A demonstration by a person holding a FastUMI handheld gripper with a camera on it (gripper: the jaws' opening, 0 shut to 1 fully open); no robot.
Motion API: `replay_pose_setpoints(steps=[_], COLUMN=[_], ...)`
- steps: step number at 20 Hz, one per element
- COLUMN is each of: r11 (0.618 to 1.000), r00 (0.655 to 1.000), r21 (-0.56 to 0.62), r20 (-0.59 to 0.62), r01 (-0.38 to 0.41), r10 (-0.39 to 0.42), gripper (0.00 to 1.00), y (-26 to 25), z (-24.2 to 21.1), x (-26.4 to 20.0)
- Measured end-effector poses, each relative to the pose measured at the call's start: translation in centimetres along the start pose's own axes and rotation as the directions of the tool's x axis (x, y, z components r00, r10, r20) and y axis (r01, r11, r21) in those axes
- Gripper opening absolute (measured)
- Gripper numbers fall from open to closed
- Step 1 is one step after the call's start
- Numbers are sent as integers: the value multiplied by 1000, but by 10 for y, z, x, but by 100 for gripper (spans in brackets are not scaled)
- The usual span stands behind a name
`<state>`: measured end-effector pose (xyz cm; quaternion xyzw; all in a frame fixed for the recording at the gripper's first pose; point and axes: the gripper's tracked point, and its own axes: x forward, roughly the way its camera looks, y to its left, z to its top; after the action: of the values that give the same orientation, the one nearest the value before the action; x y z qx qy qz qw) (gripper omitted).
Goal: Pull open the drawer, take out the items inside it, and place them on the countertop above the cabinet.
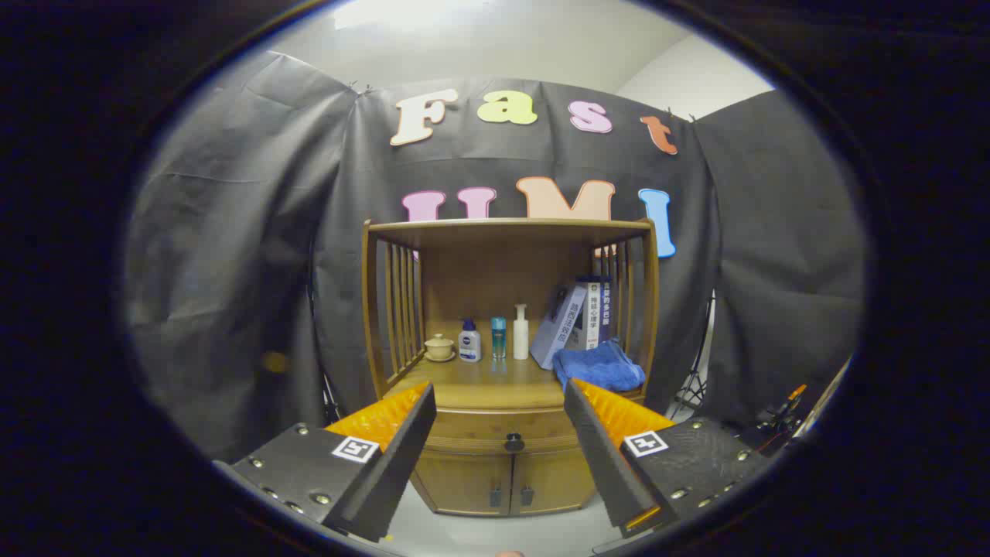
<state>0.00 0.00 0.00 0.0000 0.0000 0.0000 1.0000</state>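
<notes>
So far the drawer [503, 432] is shut, front flush with the cabinet [506, 464], small dark knob [513, 442] at its middle. It sits between the two fingers and beyond them, well apart from the tips. Gripper [499, 402] open wide, fingers spread, holding nothing. Items inside the drawer hidden, cannot tell what they are.

Step in hand, by my read: approach, pull-open not yet begun. Next move calls for bringing the tips forward and a bit down so the knob lands between them, then narrowing the fingers a lot, since the knob is small against the present gap, and pulling straight back.

Just above the drawer, beyond the fingers, is the countertop [479, 383] under a slatted shelf frame. On it: blue cloth [602, 367] just past the right finger, books [580, 321] leaning behind it, three bottles [495, 337] toward the back, small lidded cup [439, 346] to their left. Bare wood in front of the bottles looks like the free spot for placing. Two lower doors [506, 483] sit below the drawer.
</notes>
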Motion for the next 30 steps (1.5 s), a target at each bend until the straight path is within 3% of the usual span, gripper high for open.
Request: replay_pose_setpoints(steps=[16, 30], r11=[999, 999], r00=[999, 1000], r21=[48, 26], r20=[-52, 15], r01=[8, 24], r10=[-6, -25], gripper=[99, 99], y=[-11, -28], z=[-42, -53], x=[32, 78])
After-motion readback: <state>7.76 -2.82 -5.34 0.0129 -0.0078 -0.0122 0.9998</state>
